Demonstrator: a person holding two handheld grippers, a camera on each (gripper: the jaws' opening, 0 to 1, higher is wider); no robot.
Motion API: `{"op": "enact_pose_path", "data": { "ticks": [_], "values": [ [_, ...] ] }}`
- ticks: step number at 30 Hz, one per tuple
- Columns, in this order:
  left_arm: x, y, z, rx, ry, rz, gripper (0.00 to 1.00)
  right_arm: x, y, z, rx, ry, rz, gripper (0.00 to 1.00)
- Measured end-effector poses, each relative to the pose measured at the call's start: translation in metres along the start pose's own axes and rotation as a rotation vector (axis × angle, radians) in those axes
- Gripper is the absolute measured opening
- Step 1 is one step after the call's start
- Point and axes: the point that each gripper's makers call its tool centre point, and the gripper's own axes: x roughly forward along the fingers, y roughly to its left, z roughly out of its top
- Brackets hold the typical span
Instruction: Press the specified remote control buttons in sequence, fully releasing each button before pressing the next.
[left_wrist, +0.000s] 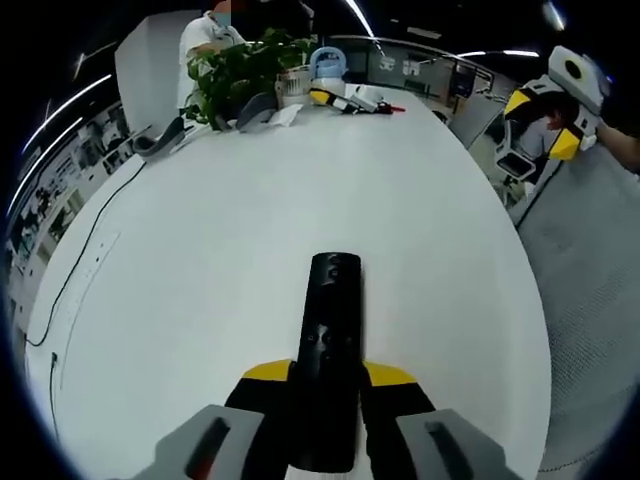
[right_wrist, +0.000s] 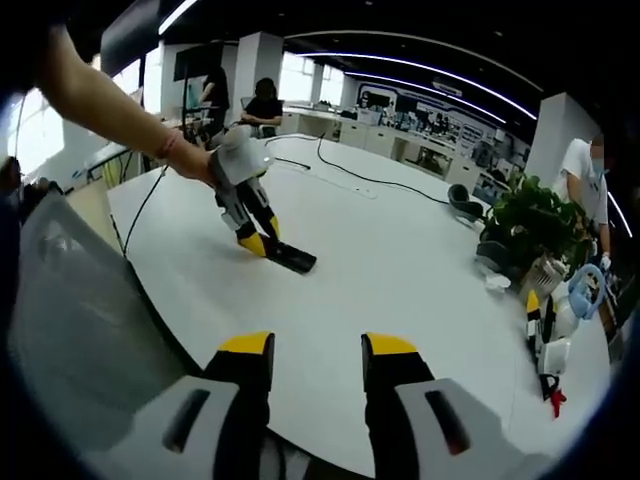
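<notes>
White and smooth, the long rounded table (left_wrist: 200, 260) is set in an open office, with a leafy potted plant (left_wrist: 245, 65) at its far end. Seen in the right gripper view, the left gripper (right_wrist: 262, 243) is held by a bare outstretched arm (right_wrist: 95, 95) and tilted down to the tabletop. Its yellow-tipped jaws are closed around the near end of the slim black remote control (left_wrist: 330, 345), which is laid flat on the table. The right gripper (right_wrist: 318, 350) is held above the table edge, jaws parted and gripping nothing.
</notes>
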Motion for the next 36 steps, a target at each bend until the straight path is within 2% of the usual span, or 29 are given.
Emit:
{"op": "enact_pose_path", "data": {
  "ticks": [21,36],
  "values": [
    [-0.008,-0.025,-0.012,-0.005,-0.006,-0.013,0.26,0.0,0.002,0.0,-0.015,0.001,0.007,0.35],
    [-0.011,-0.037,-0.017,0.017,0.026,-0.01,0.25,-0.001,-0.002,0.0,0.007,-0.003,-0.009,0.34]
  ]
}}
